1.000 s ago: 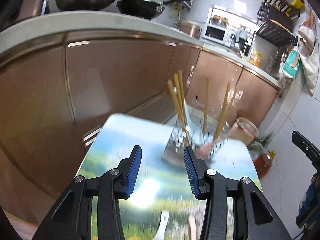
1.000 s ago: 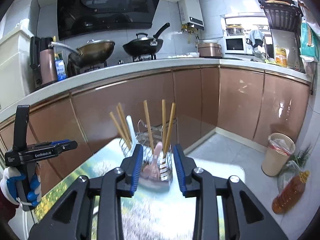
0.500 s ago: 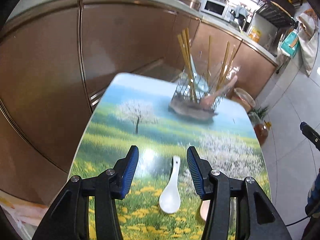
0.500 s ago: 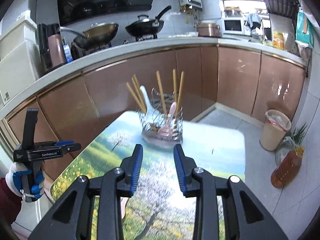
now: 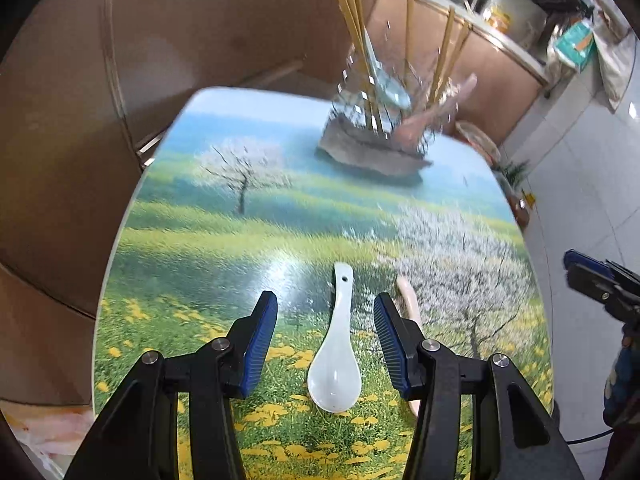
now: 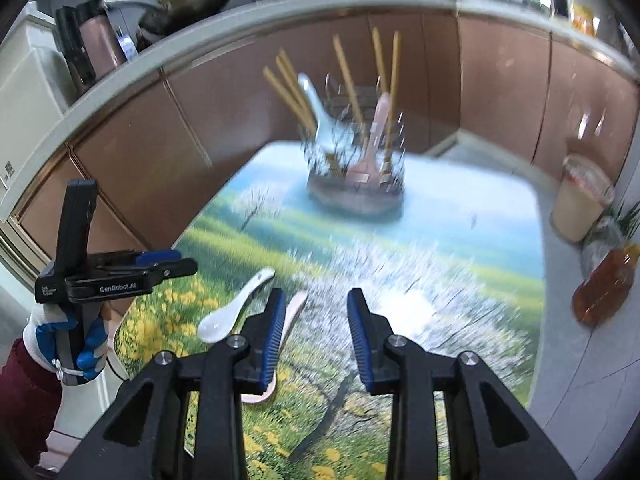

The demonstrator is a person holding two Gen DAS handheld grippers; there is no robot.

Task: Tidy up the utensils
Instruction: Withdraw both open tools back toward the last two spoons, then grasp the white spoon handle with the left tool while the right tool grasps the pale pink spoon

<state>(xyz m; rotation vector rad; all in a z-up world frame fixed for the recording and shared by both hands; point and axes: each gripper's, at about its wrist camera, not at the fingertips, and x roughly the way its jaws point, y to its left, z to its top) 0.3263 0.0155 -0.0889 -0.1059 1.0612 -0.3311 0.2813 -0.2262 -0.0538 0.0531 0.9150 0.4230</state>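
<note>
1. Left wrist view: you are holding the left gripper (image 5: 325,320) low over a table (image 5: 192,248) printed with a meadow scene. Its jaws are standing spread apart and gripping nothing. A white spoon (image 5: 335,364) is lying flat on the table between the two fingers, bowl toward you, handle pointing away. A pink spoon (image 5: 407,300) is lying just beside it to the right, partly hidden behind the right finger. At the far end of the table a wire utensil holder (image 5: 376,136) is standing, blurred, already carrying several wooden chopsticks (image 5: 354,8), one white spoon and one pink spoon.

2. Right wrist view: you are holding the right gripper (image 6: 316,312) over the same table, jaws spread and empty. The pink spoon (image 6: 297,307) is lying partly under its left finger; the white spoon (image 6: 236,308) is lying further left. The holder (image 6: 356,184) is standing well apart at the far end.

3. Progress, as a judgement: the task is looking mostly done, with these two loose spoons still waiting to go into the holder.
</note>
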